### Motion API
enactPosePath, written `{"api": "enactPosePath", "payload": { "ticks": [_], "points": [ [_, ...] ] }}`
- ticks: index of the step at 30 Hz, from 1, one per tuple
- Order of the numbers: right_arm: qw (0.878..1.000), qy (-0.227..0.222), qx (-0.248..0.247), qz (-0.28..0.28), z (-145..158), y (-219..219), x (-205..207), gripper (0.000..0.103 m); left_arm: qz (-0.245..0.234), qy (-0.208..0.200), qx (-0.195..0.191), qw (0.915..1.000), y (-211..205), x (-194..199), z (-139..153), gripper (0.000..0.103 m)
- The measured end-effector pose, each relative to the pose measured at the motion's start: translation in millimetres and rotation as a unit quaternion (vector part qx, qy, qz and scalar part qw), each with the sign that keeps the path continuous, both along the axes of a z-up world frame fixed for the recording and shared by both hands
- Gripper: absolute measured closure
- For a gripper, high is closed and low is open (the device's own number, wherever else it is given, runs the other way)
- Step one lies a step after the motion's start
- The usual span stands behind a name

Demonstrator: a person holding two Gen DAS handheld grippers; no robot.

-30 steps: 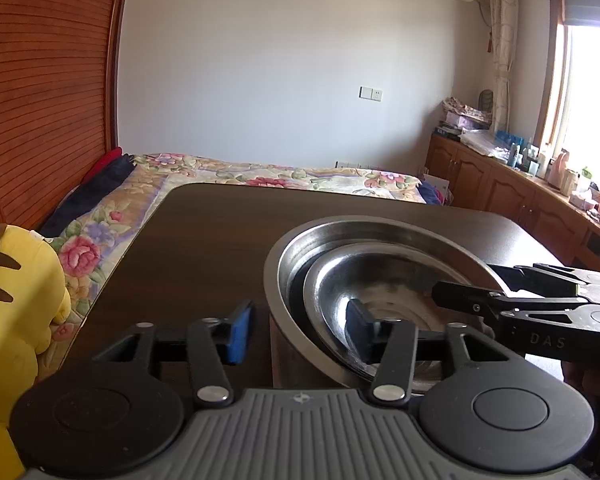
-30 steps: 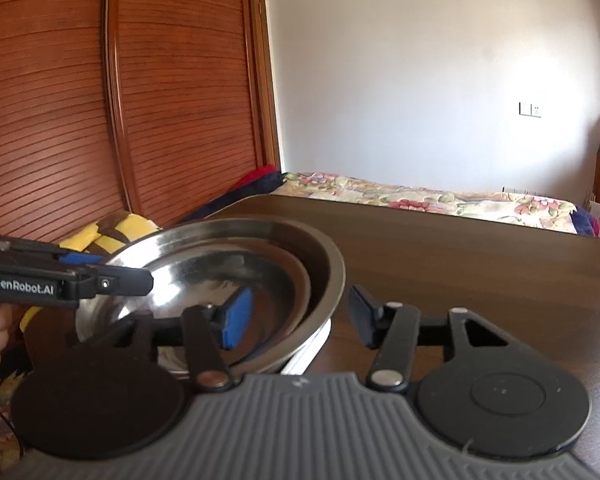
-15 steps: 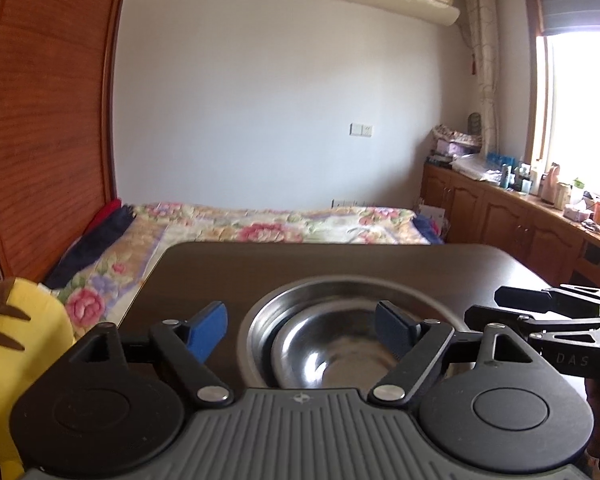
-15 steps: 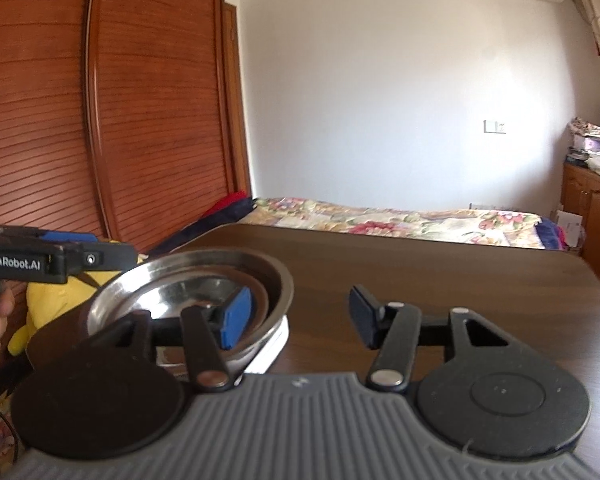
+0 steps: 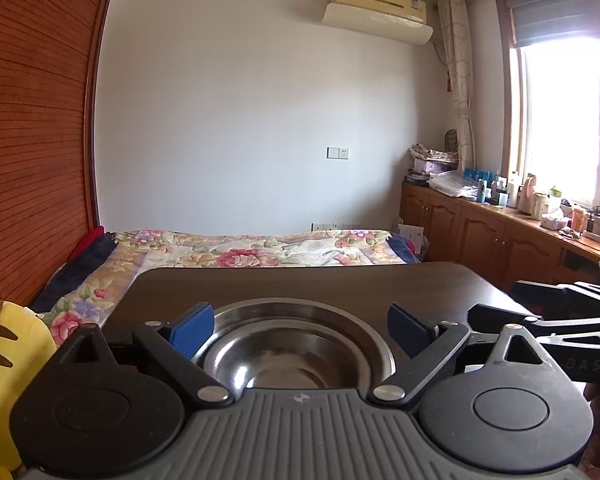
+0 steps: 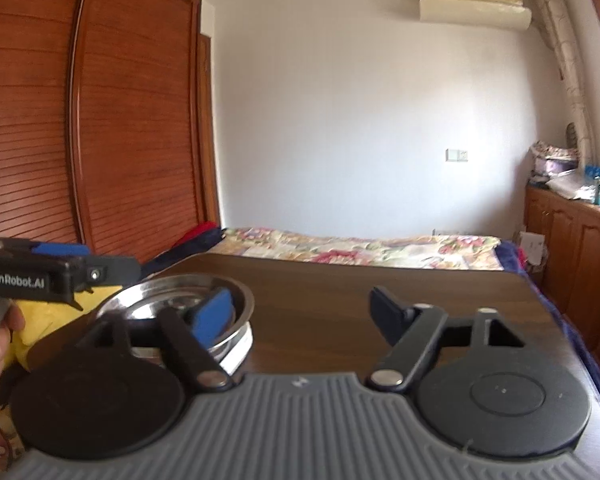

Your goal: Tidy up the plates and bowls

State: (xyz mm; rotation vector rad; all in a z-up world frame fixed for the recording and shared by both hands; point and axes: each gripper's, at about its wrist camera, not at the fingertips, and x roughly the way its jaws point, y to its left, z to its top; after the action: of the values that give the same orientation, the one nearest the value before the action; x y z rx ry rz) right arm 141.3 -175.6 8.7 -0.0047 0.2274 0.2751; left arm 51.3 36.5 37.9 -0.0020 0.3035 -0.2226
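bowls [image 5: 300, 344] nested near table [image 5: 340, 280] edge

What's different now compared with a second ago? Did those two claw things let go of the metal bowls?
Both pulled back and up from the nested steel bowls. The left gripper, whose right finger was inside the bowls, has opened wide and holds nothing. The right gripper was already open and stays so. The bowls remain stacked on the table.

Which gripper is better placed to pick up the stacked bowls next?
Left, probably. The left gripper is open with the bowls centred between its fingers. The right gripper is open too, but the bowls sit off to its left side.
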Motion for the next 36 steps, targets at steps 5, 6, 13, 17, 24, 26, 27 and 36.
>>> {"api": "enactPosePath", "payload": {
  "ticks": [5, 6, 13, 17, 24, 26, 27, 36],
  "points": [
    [1.000, -0.005, -0.003, -0.005, 2, -10, -9, 0.010, -0.001, -0.003, 0.001, 1.0000, -6, -11, 2, 0.001],
    [1.000, -0.007, -0.004, -0.006, 2, -12, -10, 0.008, 0.001, -0.004, 0.002, 1.0000, -6, -12, 3, 0.000],
    [1.000, -0.009, 0.025, -0.012, 4, -26, -9, 0.000, 0.020, -0.015, 0.021, 0.9995, -10, -23, 9, 0.000],
    [0.999, -0.005, 0.026, -0.028, 3, -28, -7, 0.000, 0.031, -0.015, 0.024, 0.9991, -13, -24, 10, 0.000],
    [0.999, -0.009, 0.021, -0.046, -2, -26, -10, 0.000, 0.048, -0.010, 0.030, 0.9983, -12, -25, 3, 0.000],
    [0.998, -0.007, 0.022, -0.052, -5, -26, -11, 0.000, 0.049, -0.004, 0.030, 0.9984, -11, -24, 0, 0.000],
    [0.998, -0.006, 0.022, -0.055, -7, -27, -12, 0.000, 0.048, -0.001, 0.029, 0.9984, -11, -23, -3, 0.000],
    [0.997, 0.007, 0.011, -0.076, -21, -23, -13, 0.000, 0.054, 0.020, 0.040, 0.9976, -9, -21, -22, 0.000]
  ]
}}
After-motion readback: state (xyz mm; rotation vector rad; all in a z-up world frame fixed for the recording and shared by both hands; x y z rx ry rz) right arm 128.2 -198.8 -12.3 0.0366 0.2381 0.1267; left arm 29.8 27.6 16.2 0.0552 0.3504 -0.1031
